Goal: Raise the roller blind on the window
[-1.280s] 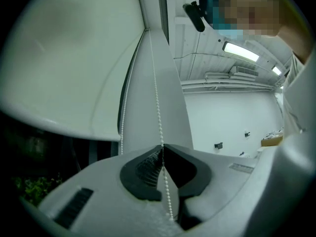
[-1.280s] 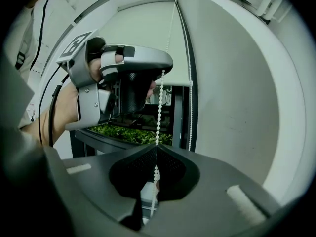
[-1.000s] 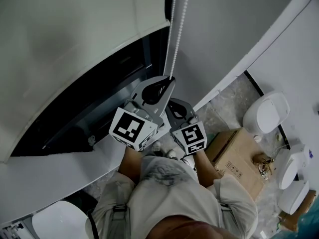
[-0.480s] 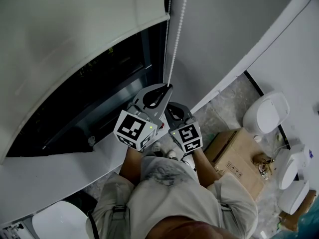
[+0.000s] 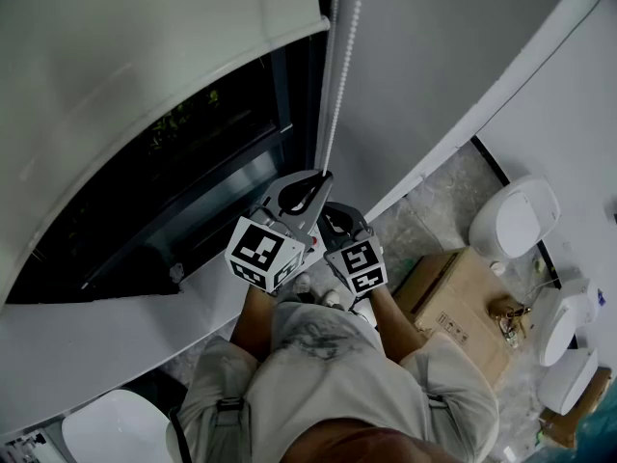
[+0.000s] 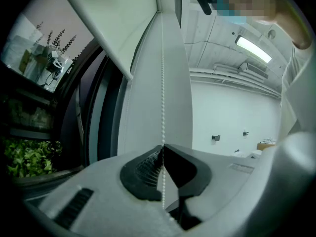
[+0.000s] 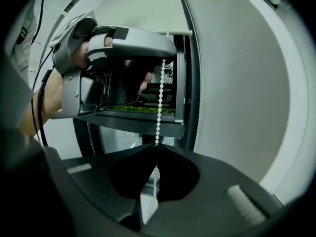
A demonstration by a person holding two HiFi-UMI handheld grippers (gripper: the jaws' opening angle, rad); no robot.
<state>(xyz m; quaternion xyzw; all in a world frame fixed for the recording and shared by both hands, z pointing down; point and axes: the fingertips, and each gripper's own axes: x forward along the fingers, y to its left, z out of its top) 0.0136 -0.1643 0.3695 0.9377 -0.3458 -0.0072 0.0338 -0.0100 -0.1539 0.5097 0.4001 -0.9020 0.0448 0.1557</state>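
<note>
The left gripper (image 6: 163,147) has its jaws pinched together on the white bead chain (image 6: 162,83), which runs straight up beside the roller blind (image 6: 118,19).

Two hand-held grippers (image 6: 163,146) (image 7: 157,146) — one bead chain (image 6: 162,83)

Nothing readable; marks printed on the cardboard box (image 5: 463,309) are too small.

White roller blind (image 5: 145,56) partly up over the dark window (image 5: 193,157), its white bead chain (image 5: 347,56) taut alongside.
</note>
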